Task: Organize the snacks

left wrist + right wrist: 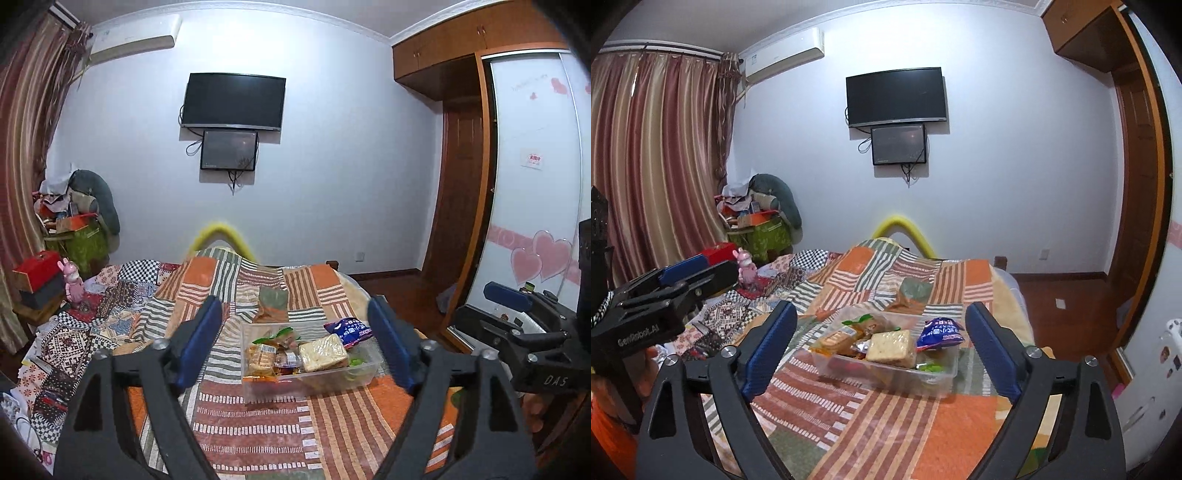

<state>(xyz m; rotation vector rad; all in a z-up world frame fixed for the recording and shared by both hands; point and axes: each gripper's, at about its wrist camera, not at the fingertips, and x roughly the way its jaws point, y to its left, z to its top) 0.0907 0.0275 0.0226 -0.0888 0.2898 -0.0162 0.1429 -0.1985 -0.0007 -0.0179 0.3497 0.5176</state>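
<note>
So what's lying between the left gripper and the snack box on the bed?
Nothing: in the left wrist view only bare patchwork bedspread separates the open left gripper from the snack box.

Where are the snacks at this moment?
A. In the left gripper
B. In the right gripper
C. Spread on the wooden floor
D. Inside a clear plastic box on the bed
D: the snack packets lie together in the clear plastic box on the patchwork bedspread; both grippers are open and empty.

Left gripper and right gripper hover, jaws spread wide, empty.
</note>
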